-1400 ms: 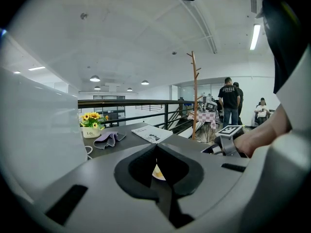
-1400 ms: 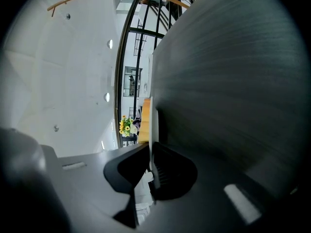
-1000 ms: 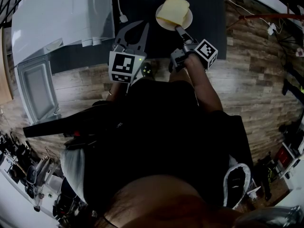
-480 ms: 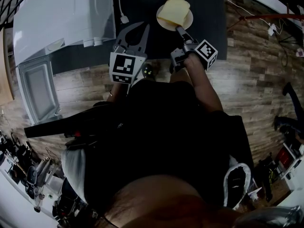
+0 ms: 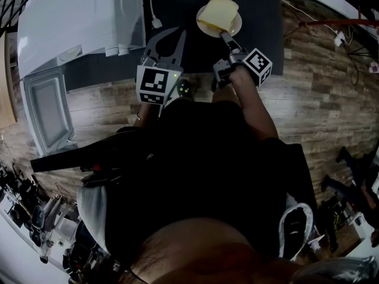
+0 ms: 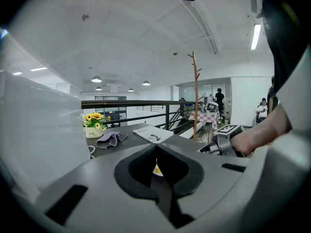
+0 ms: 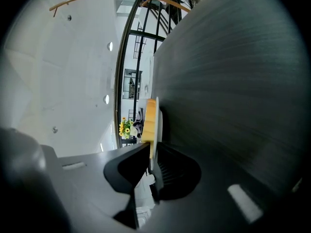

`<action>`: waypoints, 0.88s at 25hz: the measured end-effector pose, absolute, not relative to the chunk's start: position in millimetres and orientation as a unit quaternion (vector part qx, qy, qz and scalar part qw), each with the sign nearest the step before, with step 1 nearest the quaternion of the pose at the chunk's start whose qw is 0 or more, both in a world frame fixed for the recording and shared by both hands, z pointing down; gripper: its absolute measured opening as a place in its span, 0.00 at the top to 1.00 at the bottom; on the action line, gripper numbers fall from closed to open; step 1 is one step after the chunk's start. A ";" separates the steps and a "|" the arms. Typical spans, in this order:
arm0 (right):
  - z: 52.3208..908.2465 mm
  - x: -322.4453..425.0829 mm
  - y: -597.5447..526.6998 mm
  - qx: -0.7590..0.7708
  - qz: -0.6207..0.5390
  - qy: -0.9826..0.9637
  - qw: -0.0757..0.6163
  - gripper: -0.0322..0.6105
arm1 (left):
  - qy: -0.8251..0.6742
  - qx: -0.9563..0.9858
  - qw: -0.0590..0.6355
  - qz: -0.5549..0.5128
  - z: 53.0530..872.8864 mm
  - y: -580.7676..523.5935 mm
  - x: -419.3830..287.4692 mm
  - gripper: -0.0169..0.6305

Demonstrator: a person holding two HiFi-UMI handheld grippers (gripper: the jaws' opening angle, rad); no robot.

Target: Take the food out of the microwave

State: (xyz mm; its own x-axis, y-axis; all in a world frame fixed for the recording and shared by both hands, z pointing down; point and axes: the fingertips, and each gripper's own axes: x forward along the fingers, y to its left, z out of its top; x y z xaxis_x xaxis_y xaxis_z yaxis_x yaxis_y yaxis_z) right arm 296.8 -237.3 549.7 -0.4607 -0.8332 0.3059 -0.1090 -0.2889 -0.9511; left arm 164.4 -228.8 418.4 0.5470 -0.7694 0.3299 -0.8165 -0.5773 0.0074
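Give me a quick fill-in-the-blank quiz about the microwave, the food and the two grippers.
1. The right gripper's jaws clamp the rim of the ___ carrying the yellow food.
2. The left gripper's jaws are ___, with nothing between them.
3. The white microwave's door stands ___.
Missing words: plate; shut; open.
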 end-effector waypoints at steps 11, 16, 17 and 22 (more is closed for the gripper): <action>546.5 298.5 -240.6 -0.446 -0.679 0.515 0.275 0.86 | -0.458 0.873 0.084 0.147 419.1 -227.2 163.8 0.96; 545.6 297.5 -240.6 -0.444 -0.684 0.519 0.255 0.85 | -0.461 0.872 0.082 0.146 417.9 -229.5 165.0 0.96; 545.7 297.6 -240.3 -0.445 -0.683 0.524 0.248 0.84 | -0.461 0.871 0.082 0.145 417.8 -229.4 165.4 0.96; 545.6 300.2 -242.3 -0.453 -0.670 0.547 0.218 0.79 | -0.464 0.870 0.083 0.141 417.9 -230.2 165.4 0.96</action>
